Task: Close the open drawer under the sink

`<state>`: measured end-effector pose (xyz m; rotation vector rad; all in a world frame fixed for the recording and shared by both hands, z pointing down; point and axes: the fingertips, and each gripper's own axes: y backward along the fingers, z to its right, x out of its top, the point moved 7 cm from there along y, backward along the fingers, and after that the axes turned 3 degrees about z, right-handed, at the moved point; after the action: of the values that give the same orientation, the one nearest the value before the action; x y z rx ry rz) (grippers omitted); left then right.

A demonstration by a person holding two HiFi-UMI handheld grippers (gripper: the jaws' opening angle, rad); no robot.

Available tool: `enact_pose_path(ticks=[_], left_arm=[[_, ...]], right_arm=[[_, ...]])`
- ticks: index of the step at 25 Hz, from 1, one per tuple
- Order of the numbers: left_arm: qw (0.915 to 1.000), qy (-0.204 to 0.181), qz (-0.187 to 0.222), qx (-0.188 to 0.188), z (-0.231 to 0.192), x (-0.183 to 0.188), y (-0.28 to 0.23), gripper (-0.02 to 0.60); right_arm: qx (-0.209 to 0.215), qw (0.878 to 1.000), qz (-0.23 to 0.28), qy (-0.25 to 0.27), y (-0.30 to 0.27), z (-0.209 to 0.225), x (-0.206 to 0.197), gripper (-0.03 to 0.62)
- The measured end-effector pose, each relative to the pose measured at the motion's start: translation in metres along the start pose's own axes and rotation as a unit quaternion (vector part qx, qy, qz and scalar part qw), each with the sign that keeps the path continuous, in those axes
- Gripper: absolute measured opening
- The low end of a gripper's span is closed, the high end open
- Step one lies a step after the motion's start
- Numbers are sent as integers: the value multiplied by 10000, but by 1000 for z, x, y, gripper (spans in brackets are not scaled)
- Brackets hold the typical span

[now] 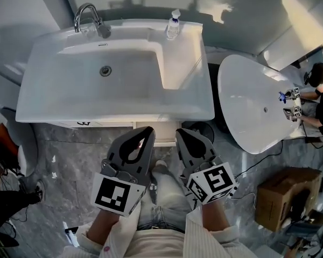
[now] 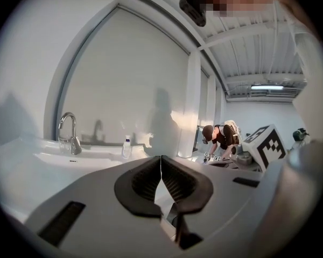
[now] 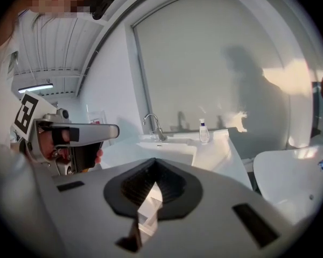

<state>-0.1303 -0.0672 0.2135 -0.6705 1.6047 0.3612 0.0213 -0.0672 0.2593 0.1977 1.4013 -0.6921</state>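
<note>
Left gripper [image 1: 145,132], right gripper [image 1: 184,135], fingers together, before white sink [image 1: 39,82]

Head cam stares almost straight down on the sink [image 1: 113,74] from close overhead. Both gripper cams sit lower, side by side in front of it, facing over their jaws toward the back wall [image 2: 124,85]. All three share the faucet [image 1: 101,30] and, I think, a soap bottle [image 1: 173,27].

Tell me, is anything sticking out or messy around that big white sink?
Yes, one thing. The white drawer under the white rectangular sink juts out past its front edge, seen between the shut left gripper and right gripper. Nothing looks spilled; the clear soap bottle stands upright on the sink's back ledge.
</note>
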Motion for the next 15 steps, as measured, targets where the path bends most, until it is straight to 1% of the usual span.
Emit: enact_pose_path(ticks=[6,13,15], left_arm=[[9994,-21,-189,-292,2,-34,-9,18],[9982,136,-434,-397,2,-86,-15,18],[9979,154,-503,-372,-1,-100,-14,18]], right_arm=[[-194,9996,-185,-82,-1,3,-32,9],[-289,9980,-507,-230,-8,10,-77,9],[-290,9973,-621,-279,-11,11,-92,9]])
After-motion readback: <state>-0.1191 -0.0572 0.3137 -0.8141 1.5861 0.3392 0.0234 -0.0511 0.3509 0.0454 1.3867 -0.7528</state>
